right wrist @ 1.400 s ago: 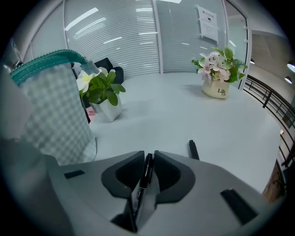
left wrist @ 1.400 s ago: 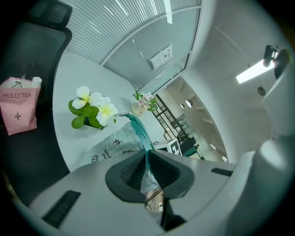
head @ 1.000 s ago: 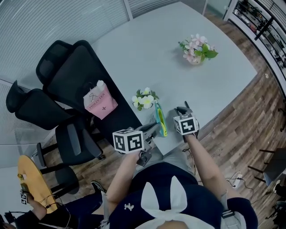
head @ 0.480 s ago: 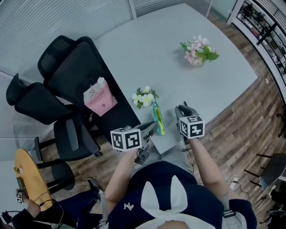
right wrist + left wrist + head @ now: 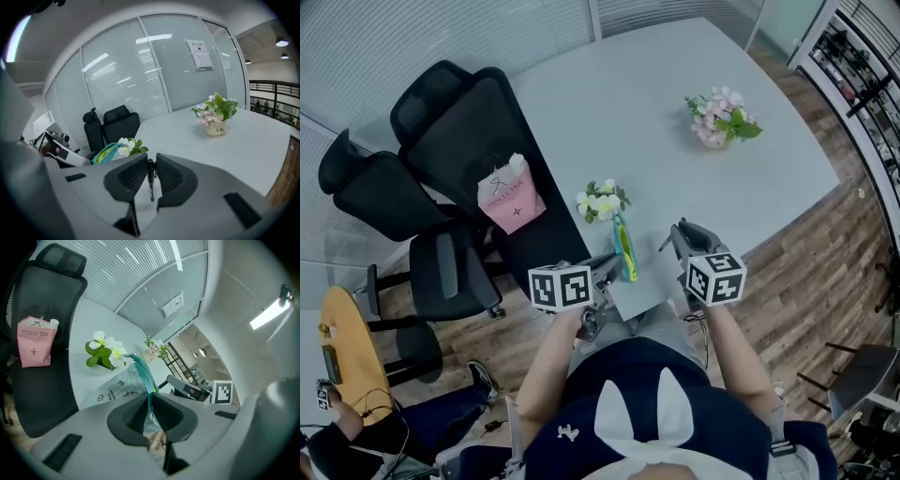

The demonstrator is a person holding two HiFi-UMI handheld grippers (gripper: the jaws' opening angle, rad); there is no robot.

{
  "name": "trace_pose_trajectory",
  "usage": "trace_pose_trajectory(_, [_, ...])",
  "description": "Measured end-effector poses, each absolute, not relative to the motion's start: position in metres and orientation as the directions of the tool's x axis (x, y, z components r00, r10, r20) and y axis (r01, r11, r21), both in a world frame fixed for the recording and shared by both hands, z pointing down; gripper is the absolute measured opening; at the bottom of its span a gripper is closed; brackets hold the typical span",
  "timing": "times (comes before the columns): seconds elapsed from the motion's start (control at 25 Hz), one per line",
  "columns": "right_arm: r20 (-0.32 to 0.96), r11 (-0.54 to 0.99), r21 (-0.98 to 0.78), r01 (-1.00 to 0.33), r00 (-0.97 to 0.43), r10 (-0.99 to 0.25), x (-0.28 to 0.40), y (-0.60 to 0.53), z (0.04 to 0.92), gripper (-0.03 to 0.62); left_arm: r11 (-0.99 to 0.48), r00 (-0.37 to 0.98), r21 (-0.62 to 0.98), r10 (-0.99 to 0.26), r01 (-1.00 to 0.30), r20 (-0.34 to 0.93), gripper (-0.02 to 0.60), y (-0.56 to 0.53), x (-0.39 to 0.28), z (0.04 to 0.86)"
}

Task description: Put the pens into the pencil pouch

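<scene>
Left gripper [image 5: 151,414]: jaws clenched on the edge of the pencil pouch [image 5: 117,390], right beside its teal zipper [image 5: 144,372].
Right gripper [image 5: 151,176]: jaws grasping a black pen [image 5: 151,183], which stands upright between the pads.
Pouch position: held up at the near edge of the table [image 5: 675,159], just beside the small white flowers [image 5: 602,202]. The right gripper is close by on its other side.
Pouch mouth: the zipper line curves in the right gripper view, so it looks open, though I cannot tell how wide.
Risk, missed mouth: the soft fabric hangs from one pinch and may sag shut, so the pen could hit the zipper or slide down the outside.
Risk, pen slip: the hold on the pen is narrow, and a knock against the pouch could twist it loose onto the table or floor.
Risk, pouch slip: pushing the pen in could tug the fabric out of the left jaws.
</scene>
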State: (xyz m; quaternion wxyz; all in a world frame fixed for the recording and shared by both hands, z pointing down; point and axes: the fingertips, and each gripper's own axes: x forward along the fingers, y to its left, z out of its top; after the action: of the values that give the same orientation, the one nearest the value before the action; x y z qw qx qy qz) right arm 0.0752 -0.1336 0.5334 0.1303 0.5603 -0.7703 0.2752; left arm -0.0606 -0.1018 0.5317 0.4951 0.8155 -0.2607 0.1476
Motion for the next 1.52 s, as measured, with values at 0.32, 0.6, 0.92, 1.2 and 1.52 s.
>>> trace_pose_trajectory(0.32, [0.464, 0.292, -0.31, -0.905, -0.412, -0.784, 0.074, -0.127, 0.507, 0.063, -0.343, 0.793, 0.717, -0.329, -0.607, 0.514, 0.044, -0.1, -0.064, 0.531])
trace_pose_trajectory(0.6, [0.406, 0.352, -0.327, -0.877, -0.467, -0.786, 0.073, -0.127, 0.471, 0.063, -0.293, 0.773, 0.725, -0.369, -0.624, 0.517, 0.044, -0.1, -0.066, 0.534])
trace_pose_trajectory(0.92, [0.336, 0.418, -0.343, -0.842, -0.525, -0.782, 0.075, -0.133, 0.428, 0.063, -0.271, 0.761, 0.724, -0.384, -0.635, 0.523, 0.044, -0.101, -0.061, 0.534])
trace_pose_trajectory(1.2, [0.293, 0.473, -0.339, -0.813, -0.569, -0.768, 0.067, -0.136, 0.405, 0.063, -0.262, 0.753, 0.72, -0.391, -0.643, 0.53, 0.044, -0.101, -0.059, 0.536])
trace_pose_trajectory(1.52, [0.264, 0.522, -0.351, -0.777, -0.617, -0.741, 0.049, -0.138, 0.392, 0.063, -0.266, 0.74, 0.703, -0.393, -0.66, 0.546, 0.044, -0.099, -0.057, 0.536])
